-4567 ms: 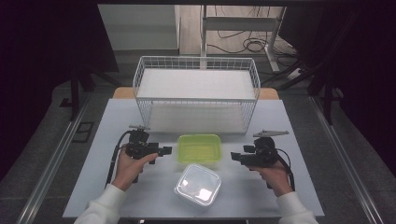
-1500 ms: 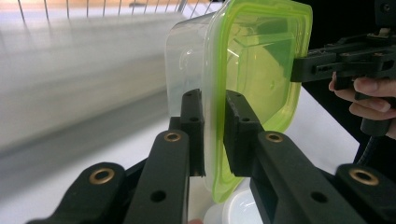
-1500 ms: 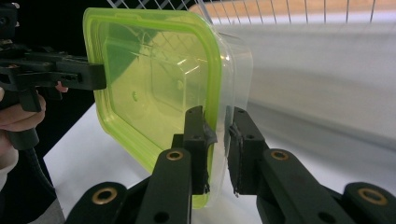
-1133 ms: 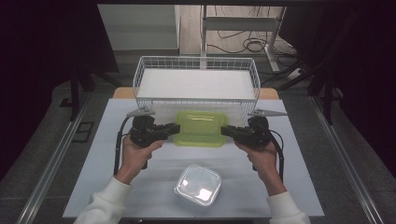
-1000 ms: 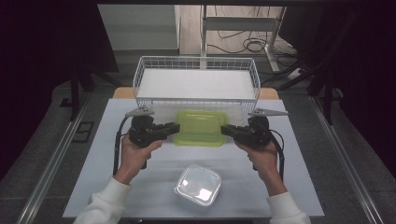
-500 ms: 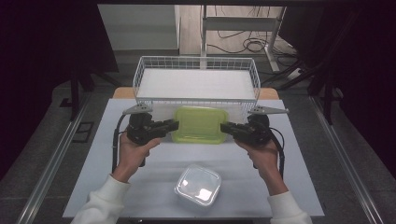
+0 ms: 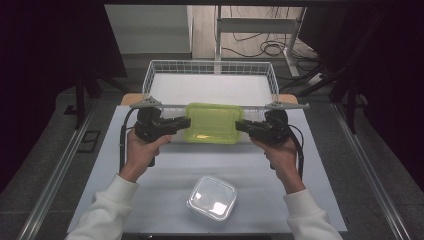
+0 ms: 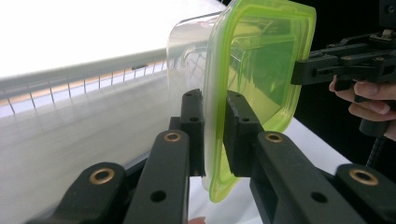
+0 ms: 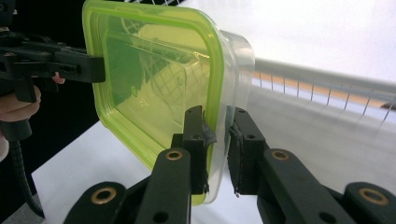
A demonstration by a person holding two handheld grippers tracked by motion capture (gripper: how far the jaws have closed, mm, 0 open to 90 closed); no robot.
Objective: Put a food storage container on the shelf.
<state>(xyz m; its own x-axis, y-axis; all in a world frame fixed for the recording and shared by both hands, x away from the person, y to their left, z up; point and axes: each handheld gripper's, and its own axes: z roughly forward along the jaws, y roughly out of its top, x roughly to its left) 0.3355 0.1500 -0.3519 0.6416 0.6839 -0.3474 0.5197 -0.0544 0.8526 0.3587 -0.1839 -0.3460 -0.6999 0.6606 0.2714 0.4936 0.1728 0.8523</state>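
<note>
In the high view, the green-lidded clear plastic rectangular container (image 7: 212,123) hangs above the desk (image 7: 100,165), just before the white wire basket (image 7: 210,75) at twelve o'clock. The left hand-held gripper (image 7: 182,123) pinches its nine o'clock edge and the right hand-held gripper (image 7: 242,125) its three o'clock edge, likely to keep it level. A square clear lidded plastic box (image 7: 212,198) sits at six o'clock.

In the left gripper view, the jaws clamp the lid rim.

In the right gripper view, the jaws are closed on the rim too.
</note>
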